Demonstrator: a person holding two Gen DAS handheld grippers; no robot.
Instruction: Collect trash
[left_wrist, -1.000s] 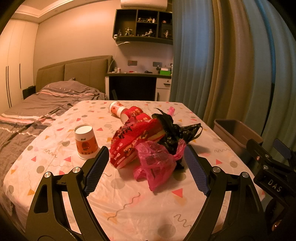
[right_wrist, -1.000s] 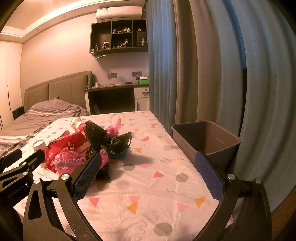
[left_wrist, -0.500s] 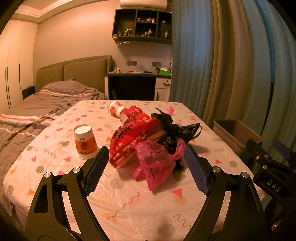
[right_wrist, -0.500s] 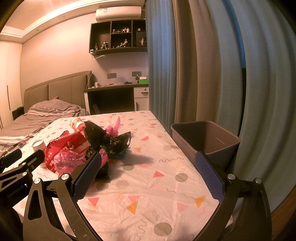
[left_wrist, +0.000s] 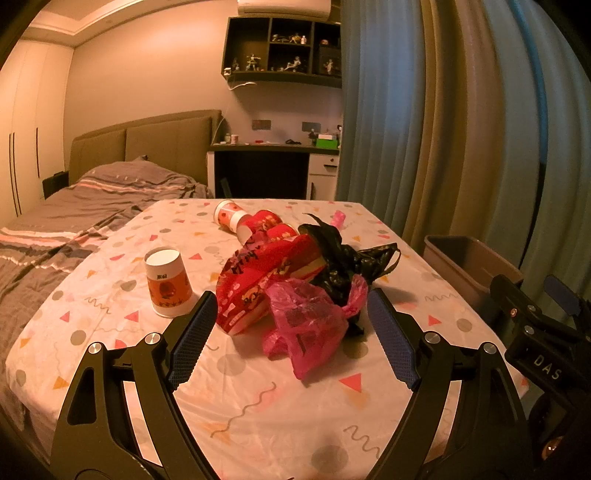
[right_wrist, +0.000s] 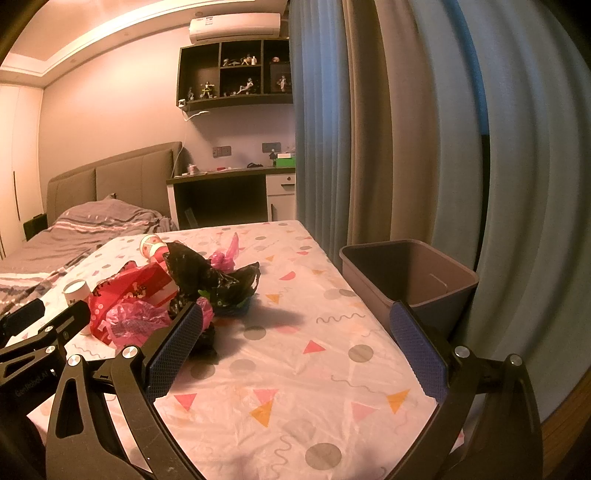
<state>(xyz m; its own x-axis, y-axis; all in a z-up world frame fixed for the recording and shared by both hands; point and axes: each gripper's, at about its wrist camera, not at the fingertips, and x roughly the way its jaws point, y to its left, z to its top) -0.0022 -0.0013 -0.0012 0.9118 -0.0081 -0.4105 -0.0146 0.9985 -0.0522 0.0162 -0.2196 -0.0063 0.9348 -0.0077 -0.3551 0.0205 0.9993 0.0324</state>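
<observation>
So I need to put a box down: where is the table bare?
Free: the tablecloth between the bag pile and the bin, and the near edge. Crowded: the left-centre, around the upright cup and lying cups.

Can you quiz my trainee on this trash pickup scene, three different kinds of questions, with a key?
1. True or false: the left gripper is shut on the pink bag.
2. Multiple choice: where is the bin? A) on the bed B) beside the table's edge, by the curtain C) under the desk
3. Fill in: the cup nearest the left gripper stands ____ down.

Key:
1. False. Both it and the right gripper are open and hold nothing.
2. B
3. Upside
</observation>
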